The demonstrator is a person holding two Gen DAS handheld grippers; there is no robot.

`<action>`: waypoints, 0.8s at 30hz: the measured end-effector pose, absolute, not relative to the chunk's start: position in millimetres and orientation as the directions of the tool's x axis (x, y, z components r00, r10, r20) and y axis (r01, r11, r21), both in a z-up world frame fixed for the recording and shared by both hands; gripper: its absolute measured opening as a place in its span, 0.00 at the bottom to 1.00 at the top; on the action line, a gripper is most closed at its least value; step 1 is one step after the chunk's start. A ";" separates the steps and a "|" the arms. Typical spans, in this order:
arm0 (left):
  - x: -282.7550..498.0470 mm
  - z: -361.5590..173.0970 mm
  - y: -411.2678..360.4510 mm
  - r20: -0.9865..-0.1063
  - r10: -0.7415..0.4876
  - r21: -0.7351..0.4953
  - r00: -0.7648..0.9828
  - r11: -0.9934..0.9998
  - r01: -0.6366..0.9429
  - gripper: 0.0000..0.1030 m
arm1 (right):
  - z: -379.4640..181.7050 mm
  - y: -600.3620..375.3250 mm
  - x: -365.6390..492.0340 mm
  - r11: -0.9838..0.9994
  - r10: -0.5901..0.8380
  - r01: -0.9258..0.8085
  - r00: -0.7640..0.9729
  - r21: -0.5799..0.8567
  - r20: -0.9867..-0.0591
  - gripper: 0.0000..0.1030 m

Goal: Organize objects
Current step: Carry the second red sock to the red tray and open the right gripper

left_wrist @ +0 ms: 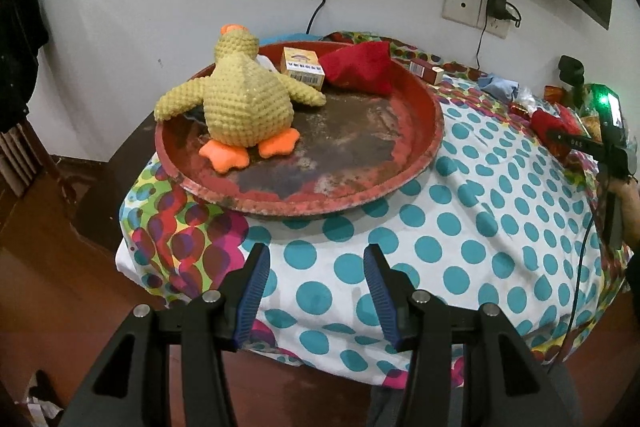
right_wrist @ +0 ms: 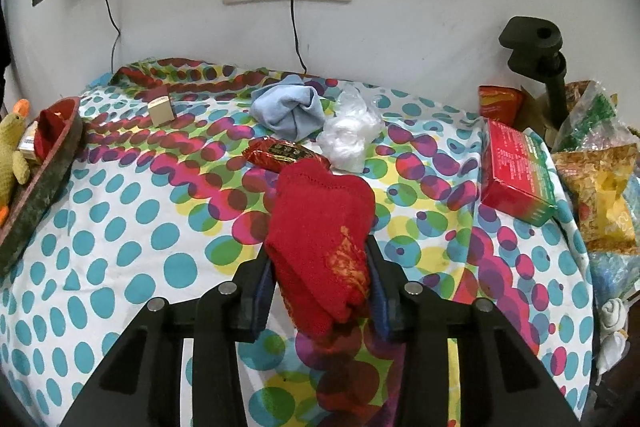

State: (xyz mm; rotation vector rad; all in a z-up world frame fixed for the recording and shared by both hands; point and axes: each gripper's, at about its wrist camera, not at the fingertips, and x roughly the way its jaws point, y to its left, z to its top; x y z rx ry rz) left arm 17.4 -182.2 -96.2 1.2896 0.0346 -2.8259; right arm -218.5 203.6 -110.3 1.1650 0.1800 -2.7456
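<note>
Right tool clamped on a red sock; left tool apart and empty.

Your right tool grips the red sock between its pads, the sock bulging up past the fingertips and hanging below them, above the spotted cloth on the tabletop. Just ahead of that tool lie a red foil packet, a blue cloth and a white plastic wad; a red-green box sits to its right. Your left tool stands with its jaws apart, nothing between them. Ahead of it rests the worn red tray, carrying a yellow knitted duck, a small yellow box and another red sock.
</note>
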 end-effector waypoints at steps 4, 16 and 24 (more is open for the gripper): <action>16.3 -99.2 -184.7 -0.761 -0.041 0.015 -0.648 -0.999 0.046 0.49 | -112.0 197.0 -219.3 -0.976 -0.069 0.196 -0.682 -0.091 -0.728 0.37; 14.0 -103.6 -205.1 -0.768 -0.042 -0.009 -0.639 -0.997 0.077 0.49 | -102.9 182.8 -215.4 -0.979 -0.021 0.163 -0.674 -0.120 -0.738 0.36; 13.1 -104.2 -215.4 -0.773 -0.008 -0.062 -0.634 -0.994 0.087 0.49 | -76.6 148.2 -190.1 -0.974 -0.095 0.217 -0.669 -0.071 -0.737 0.36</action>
